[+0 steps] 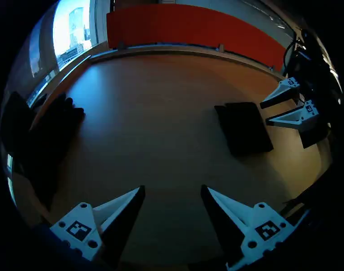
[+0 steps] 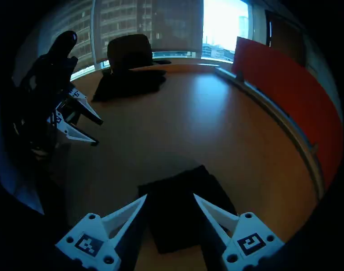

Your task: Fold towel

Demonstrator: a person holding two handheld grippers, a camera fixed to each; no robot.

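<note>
A dark towel point(image 1: 244, 126) lies folded into a small rectangle on the wooden table point(image 1: 158, 113). In the left gripper view my left gripper point(image 1: 172, 192) is open over bare wood, well short of the towel, and the right gripper point(image 1: 264, 113) hangs open just right of it. In the right gripper view the same towel point(image 2: 181, 203) lies flat right under my right gripper point(image 2: 169, 196), whose open fingers frame it without touching. The left gripper point(image 2: 97, 131) floats open at the left, held by a dark-gloved hand point(image 2: 48, 77).
A heap of dark cloth point(image 2: 127, 83) sits at the table's far end with a dark chair point(image 2: 129, 49) behind it; the same heap point(image 1: 41, 135) shows left in the left gripper view. A red partition point(image 1: 190, 29) lines one long edge. Windows point(image 2: 221, 27) lie beyond.
</note>
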